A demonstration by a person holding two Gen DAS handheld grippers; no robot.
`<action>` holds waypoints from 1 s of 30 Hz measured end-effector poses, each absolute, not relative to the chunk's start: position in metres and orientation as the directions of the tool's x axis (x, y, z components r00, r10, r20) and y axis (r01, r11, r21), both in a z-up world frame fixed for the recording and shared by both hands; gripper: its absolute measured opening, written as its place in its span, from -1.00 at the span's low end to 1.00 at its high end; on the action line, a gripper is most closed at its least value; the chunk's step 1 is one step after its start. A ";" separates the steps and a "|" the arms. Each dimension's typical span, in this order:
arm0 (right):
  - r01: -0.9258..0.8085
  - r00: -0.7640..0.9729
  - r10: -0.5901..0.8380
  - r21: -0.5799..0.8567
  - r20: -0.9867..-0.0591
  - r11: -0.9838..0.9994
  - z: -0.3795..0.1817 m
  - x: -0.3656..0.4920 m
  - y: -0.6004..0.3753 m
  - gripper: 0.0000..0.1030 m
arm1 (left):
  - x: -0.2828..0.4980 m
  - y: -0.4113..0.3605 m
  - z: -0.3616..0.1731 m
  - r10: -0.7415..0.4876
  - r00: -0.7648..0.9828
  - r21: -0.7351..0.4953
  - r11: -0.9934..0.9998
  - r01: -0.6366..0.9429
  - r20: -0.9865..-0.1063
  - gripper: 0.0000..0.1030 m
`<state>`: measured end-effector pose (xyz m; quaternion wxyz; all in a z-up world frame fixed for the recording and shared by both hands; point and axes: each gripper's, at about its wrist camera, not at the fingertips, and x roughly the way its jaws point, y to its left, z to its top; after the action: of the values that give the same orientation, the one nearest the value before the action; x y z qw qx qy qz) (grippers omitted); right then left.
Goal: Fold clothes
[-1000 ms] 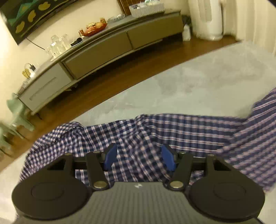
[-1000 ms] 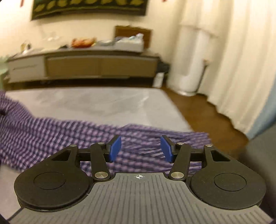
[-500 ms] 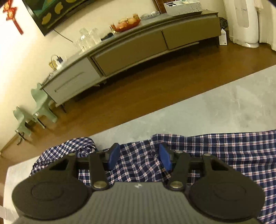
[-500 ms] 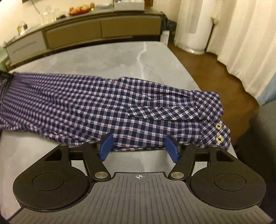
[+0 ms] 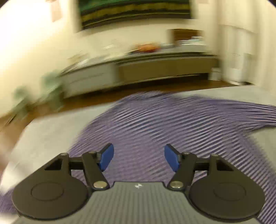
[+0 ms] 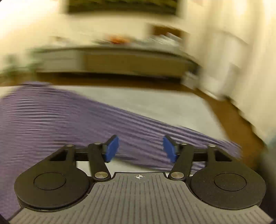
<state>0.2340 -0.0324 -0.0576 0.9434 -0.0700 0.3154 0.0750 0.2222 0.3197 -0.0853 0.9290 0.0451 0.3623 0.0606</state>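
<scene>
Blur smears both wrist views, so fine detail is lost. The checked shirt (image 5: 172, 124) lies spread flat on the grey table (image 5: 48, 136), its blue-and-white pattern streaked into purple lines. In the left wrist view it covers most of the table ahead and runs off toward the right edge of the picture. In the right wrist view the same shirt (image 6: 60, 120) fills the left and middle of the table (image 6: 155, 105), with one end reaching the near right corner.

The left claw (image 5: 138, 159) hangs above the cloth with its blue pads (image 5: 107, 158) spread apart; its jaws have just been opening and nothing sits between them. The right claw (image 6: 141, 149) is likewise spread, its jaws have just been opening, and its pads (image 6: 112, 148) pinch nothing; the shirt's near edge shows below them.

Beyond the table a long low sideboard (image 5: 155, 69) stands against the pale wall, with a dark picture (image 5: 134, 13) hanging above it.
</scene>
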 end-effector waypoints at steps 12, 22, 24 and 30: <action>-0.464 0.578 0.159 -0.163 -0.800 0.871 -0.147 0.098 0.111 0.54 | 0.150 0.564 -0.137 0.043 0.648 -0.400 0.755 -0.520 -0.760 0.33; -0.403 0.525 0.000 -0.249 -0.851 0.881 -0.152 0.090 0.110 0.81 | 0.205 0.608 -0.168 0.053 0.665 -0.442 0.708 -0.551 -0.745 -0.83; -0.436 0.532 -0.066 -0.340 -0.844 0.833 -0.142 0.097 0.130 0.57 | 0.200 0.619 -0.171 0.075 0.687 -0.470 0.676 -0.568 -0.722 -0.86; -0.481 0.630 0.107 -0.278 -0.769 0.832 -0.072 0.156 0.224 0.61 | 0.183 0.622 -0.149 0.123 0.811 -0.493 0.739 -0.459 -0.571 -0.88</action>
<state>0.1559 0.2243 -0.0721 0.8714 -0.2362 0.3954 0.1686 0.1828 0.6220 -0.1486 0.8953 -0.3228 0.2606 0.1624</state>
